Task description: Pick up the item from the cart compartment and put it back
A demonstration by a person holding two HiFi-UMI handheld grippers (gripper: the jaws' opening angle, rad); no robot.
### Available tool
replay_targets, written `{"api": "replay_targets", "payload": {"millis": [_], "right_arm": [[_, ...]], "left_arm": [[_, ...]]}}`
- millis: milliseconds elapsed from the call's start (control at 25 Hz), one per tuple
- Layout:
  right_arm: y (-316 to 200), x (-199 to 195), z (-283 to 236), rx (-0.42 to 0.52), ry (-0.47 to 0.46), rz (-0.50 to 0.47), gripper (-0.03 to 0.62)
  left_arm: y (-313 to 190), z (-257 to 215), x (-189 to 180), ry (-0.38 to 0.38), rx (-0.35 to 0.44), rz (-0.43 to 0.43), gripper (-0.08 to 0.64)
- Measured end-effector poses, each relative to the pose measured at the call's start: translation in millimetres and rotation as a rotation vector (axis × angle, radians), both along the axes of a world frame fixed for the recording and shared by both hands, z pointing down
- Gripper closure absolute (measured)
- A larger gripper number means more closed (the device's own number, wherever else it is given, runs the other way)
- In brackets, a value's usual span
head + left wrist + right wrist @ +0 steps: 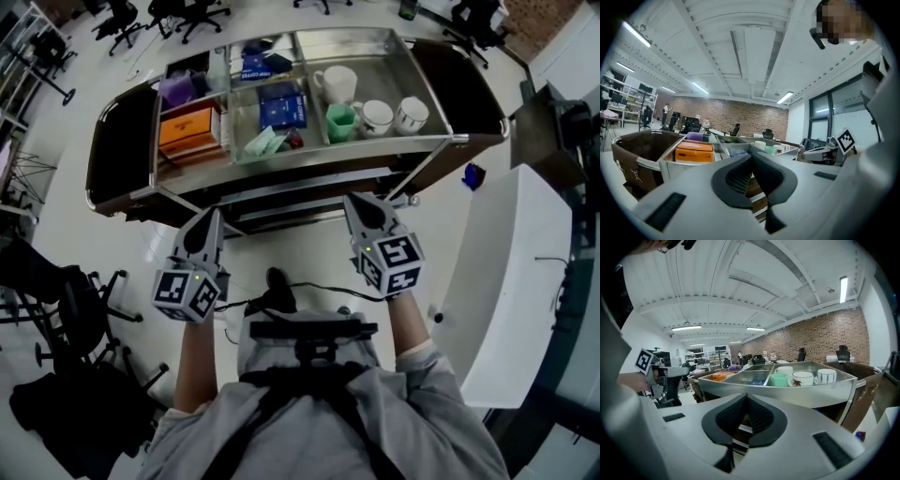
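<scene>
The pale floor (103, 234) lies open between the person and the cart (309, 169), a clear strip along the cart's front rail. To the right a white counter (511, 272) comes near the cart's corner and narrows that side. At the left a dark office chair (66, 309) stands close to the person, and more chairs (197, 14) stand beyond the cart's far edge.

The cart is a steel tray split into compartments, with a dark bin (122, 145) at its left end and another (464, 89) at its right.

The left compartment holds an orange box (187, 131) with a purple container (176, 89) behind it. The middle ones hold blue boxes (283, 105) and a pale green packet (265, 142). The right one holds a mint-green cup (339, 122) and three white mugs (377, 117), one of them striped. Everything sits inside its own walls (which piece the task means cannot be told).

The left gripper (215, 216) hovers level before the front rail, near the orange box's side, its jaws pressed together on nothing. The right gripper (352, 200) hangs just short of the rail below the cups, jaws likewise closed and empty.
</scene>
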State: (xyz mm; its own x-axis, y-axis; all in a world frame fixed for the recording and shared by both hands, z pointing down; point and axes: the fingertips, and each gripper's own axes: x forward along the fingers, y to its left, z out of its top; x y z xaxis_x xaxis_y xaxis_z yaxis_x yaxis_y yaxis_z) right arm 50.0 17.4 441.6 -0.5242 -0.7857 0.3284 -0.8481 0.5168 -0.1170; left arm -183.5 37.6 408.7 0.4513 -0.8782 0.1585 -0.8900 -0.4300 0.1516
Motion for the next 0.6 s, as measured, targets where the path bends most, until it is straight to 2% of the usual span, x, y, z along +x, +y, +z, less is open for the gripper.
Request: {"api": "replay_targets", "payload": {"millis": [320,600], "right_arm": [[-40.7,-42.6,-30.0,0.041,-0.013,0.014,0.583],[-77.4,-80.7,-51.5,0.054,-0.005,-0.012,0.583]], "left_arm": [[-53.3,-17.8,-25.4,0.006,0.009,0.082,0.554],[-90.4,-25.1,-25.9,0.008,-0.018,0.17,0.554]]}}
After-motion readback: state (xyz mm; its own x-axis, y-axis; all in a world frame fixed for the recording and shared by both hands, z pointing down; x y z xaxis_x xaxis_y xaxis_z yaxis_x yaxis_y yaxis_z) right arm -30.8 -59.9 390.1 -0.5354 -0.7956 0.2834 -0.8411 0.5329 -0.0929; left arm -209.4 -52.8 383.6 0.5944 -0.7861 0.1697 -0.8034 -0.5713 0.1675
